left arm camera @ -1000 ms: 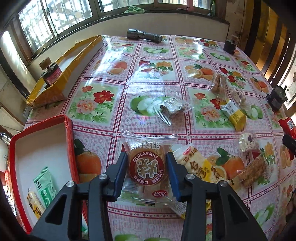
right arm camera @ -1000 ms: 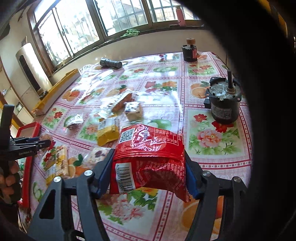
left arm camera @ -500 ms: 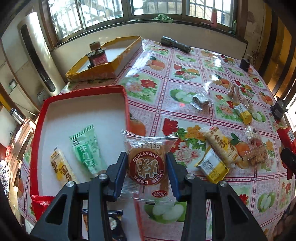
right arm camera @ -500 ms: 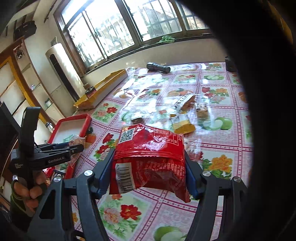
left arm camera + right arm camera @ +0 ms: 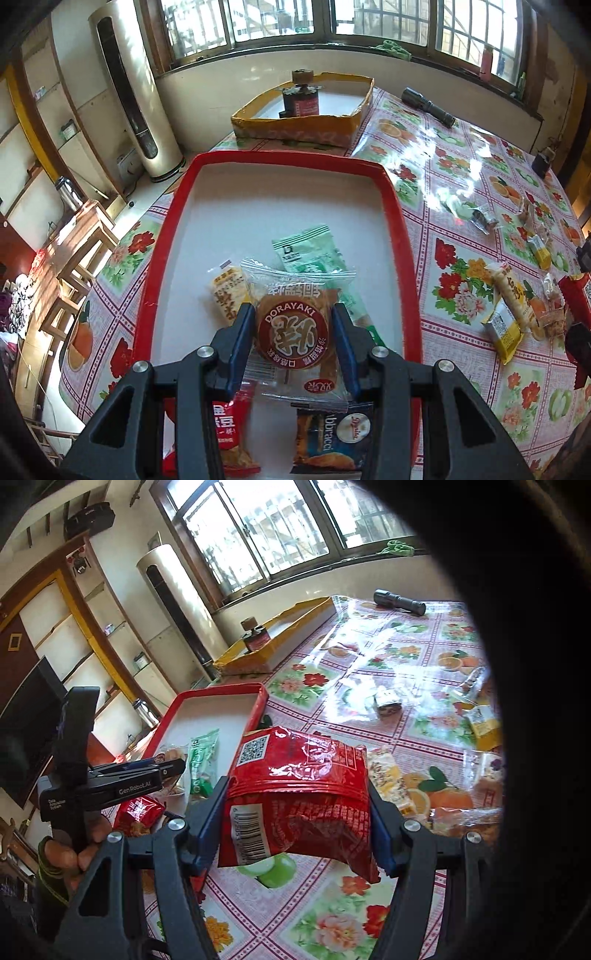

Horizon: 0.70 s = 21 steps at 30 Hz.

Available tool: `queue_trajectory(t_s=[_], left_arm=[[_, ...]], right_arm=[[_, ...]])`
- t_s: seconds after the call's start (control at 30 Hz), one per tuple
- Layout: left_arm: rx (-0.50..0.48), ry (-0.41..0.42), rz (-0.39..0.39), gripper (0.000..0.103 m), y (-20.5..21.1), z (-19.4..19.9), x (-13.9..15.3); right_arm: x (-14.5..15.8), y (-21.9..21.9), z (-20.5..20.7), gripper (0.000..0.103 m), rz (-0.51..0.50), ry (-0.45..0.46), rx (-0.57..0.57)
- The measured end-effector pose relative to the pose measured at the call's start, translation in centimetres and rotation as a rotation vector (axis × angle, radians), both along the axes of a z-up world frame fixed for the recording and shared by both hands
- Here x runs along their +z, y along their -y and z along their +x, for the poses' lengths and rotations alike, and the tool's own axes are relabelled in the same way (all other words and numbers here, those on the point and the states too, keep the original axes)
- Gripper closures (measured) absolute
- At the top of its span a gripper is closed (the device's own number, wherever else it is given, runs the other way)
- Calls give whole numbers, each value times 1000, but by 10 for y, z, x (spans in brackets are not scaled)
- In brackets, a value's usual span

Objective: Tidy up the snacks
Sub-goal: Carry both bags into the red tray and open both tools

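My left gripper (image 5: pixel 294 341) is shut on a clear dorayaki packet (image 5: pixel 295 332) and holds it over the red tray (image 5: pixel 397 214). The tray holds a green packet (image 5: pixel 314 251), a yellow packet (image 5: pixel 225 291), a red packet (image 5: pixel 231 435) and a dark packet (image 5: pixel 332 439). My right gripper (image 5: pixel 295 819) is shut on a red snack bag (image 5: pixel 299 797), held above the table to the right of the red tray (image 5: pixel 221 694). The left gripper (image 5: pixel 147 771) also shows in the right wrist view, over the tray.
A yellow box (image 5: pixel 303 125) with a dark jar (image 5: pixel 301 98) stands behind the tray. A black flashlight (image 5: pixel 428 107) lies at the far edge. Several loose snack packets (image 5: pixel 506 310) lie on the floral tablecloth at the right. The table's left edge drops to the floor.
My left gripper has carried the dorayaki packet leftward from the table to over the red tray. My right gripper has swung left toward the tray with the red bag.
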<state>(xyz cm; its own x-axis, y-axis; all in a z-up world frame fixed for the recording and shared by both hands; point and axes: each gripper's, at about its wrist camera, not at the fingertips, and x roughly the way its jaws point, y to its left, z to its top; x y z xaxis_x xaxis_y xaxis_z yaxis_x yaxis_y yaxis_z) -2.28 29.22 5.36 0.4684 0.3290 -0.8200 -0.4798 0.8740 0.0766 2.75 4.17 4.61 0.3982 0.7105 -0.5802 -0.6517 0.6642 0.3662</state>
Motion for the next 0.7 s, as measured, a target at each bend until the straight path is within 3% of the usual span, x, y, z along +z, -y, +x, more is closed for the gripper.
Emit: queue_trajectory(t_s=[0.7], left_arm=[[64, -8, -21, 61, -46, -14, -12]], right_arm=[[-5, -124, -6, 35, -29, 4, 209]])
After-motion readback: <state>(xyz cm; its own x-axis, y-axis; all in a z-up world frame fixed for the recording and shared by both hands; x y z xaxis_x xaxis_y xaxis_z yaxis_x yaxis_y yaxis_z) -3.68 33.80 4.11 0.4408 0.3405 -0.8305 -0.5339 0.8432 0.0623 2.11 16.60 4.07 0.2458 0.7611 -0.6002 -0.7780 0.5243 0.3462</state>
